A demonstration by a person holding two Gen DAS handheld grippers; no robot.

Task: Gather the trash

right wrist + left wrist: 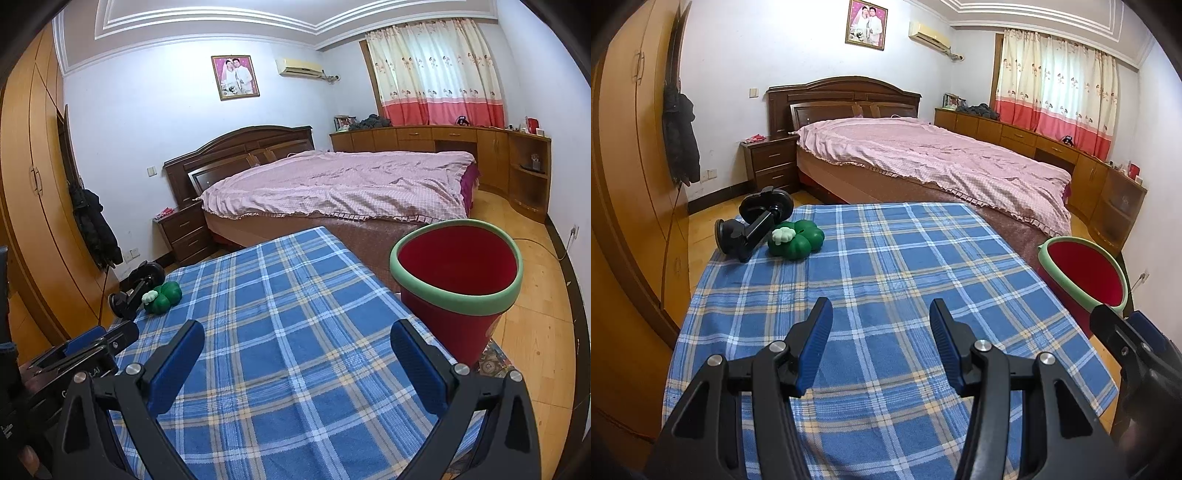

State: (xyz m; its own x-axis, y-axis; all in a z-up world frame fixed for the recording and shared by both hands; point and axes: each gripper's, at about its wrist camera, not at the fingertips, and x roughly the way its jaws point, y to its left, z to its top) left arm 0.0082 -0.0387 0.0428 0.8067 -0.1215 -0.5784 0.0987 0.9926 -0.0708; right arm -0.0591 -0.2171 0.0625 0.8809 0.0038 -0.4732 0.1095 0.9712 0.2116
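A: Both are empty; the left hand-held gripper gapes wide at lower centre, the right hand-held gripper likewise.

B: And the trash?

A: A green toy touching a black mount, upper left on the bench; the red bin stands at the right edge.

B: Risks?

A: Probably grabbing both at once, since they touch; or dropping the toy short of the bin.

green clover toy touching black mount.
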